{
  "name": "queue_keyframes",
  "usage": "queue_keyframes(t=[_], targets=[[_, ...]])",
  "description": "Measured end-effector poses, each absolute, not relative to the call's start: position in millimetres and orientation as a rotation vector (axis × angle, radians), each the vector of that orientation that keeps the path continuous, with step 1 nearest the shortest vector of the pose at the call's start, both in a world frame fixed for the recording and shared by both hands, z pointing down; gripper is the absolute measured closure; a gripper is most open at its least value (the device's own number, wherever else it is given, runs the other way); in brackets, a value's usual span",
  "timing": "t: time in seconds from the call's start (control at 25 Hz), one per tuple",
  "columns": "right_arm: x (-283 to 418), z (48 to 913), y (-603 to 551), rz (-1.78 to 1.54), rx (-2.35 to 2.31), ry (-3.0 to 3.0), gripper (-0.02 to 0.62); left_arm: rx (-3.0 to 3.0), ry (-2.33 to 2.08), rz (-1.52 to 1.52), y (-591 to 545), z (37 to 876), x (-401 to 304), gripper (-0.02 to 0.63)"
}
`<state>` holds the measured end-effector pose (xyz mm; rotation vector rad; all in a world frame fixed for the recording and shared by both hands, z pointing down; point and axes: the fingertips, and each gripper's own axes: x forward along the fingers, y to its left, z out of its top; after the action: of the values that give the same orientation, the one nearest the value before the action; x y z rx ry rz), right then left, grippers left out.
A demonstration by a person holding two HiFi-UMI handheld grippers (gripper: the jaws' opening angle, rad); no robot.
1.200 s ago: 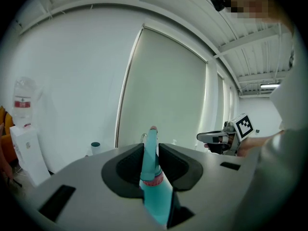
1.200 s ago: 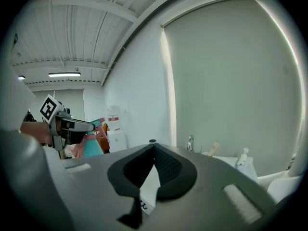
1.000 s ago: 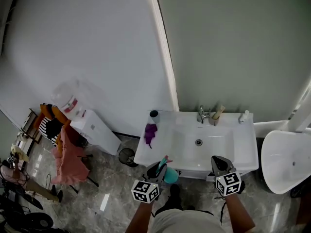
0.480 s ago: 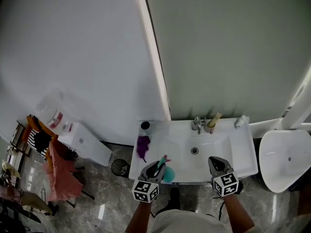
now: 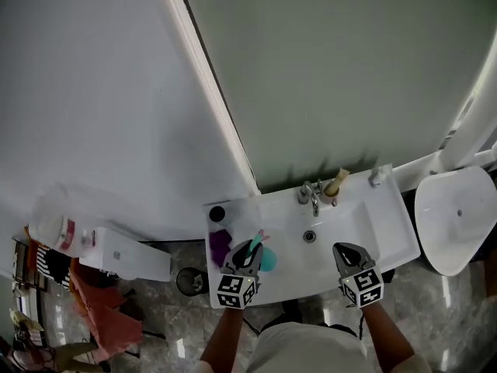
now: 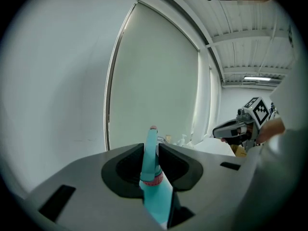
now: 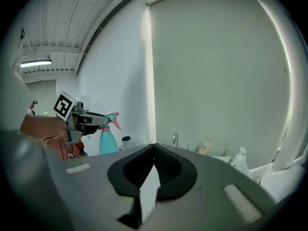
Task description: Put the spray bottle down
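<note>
The teal spray bottle [image 5: 267, 260] with its pink nozzle hangs over the left part of the white sink [image 5: 388, 224], near the front rim. My left gripper [image 5: 243, 259] is shut on the bottle's neck. In the left gripper view the bottle [image 6: 153, 177] stands upright between the jaws of the left gripper [image 6: 151, 150]. My right gripper [image 5: 346, 250] is over the sink's front right rim, shut and empty. The right gripper [image 7: 154, 146] looks across at the bottle [image 7: 108, 137].
A purple cloth [image 5: 219, 246] and a dark cup [image 5: 217, 214] lie on the sink's left side. Faucet [image 5: 309, 195], a tube [image 5: 335, 183] and a small pump bottle [image 5: 378, 176] stand along the back. A white toilet [image 5: 458, 216] is at right, a bin [image 5: 189, 280] at left.
Both grippers have moved forward from the sink's front edge to over the sink. The spray bottle travelled with the left gripper, still gripped.
</note>
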<state>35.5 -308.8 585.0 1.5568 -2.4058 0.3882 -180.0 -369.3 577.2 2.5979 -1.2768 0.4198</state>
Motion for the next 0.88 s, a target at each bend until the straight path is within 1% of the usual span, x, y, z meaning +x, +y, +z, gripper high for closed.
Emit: queue_keyframes(t=[0.2,0.52,0.88], targets=[[24,607,-327,0.425,1.583,-2.353,0.584,2.629,-1.234,0.418,-426,599,-177,0.508],[12,617,-349,0.51,1.672,-2.262,0.584,2.754,-1.119,0.471,-501,624,-152,0.508],[18,649,-364,0.602,1.698,-2.2,0.584,2.796,-1.072,0.532,-557,669,-122,0.508]])
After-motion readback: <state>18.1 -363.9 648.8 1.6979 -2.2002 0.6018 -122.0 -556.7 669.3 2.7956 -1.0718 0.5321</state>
